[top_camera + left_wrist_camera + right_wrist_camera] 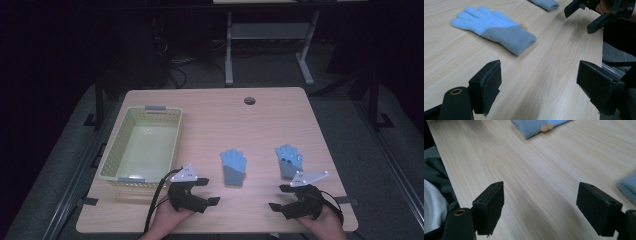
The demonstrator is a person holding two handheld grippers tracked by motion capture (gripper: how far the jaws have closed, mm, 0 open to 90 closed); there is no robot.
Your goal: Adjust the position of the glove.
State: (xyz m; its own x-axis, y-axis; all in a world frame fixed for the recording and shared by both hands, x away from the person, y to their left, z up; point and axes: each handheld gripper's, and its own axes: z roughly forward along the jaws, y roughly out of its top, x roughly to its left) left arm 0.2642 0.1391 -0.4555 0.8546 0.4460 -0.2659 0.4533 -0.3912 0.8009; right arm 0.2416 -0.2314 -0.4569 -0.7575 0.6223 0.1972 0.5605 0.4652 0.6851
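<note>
High view: the light wooden desk (270, 115) carries a pale yellow plastic mesh basket (112, 155) at centre left and two blue and grey knitted gloves lying flat in the lower middle, fingers toward the top of the frame, cuffs toward the bottom. The left glove (233, 167) lies just up and right of the left claw (210, 191), the nearer one. The right glove (289, 161) sits just above the right claw (280, 197); both claws gape wide, empty.
</note>
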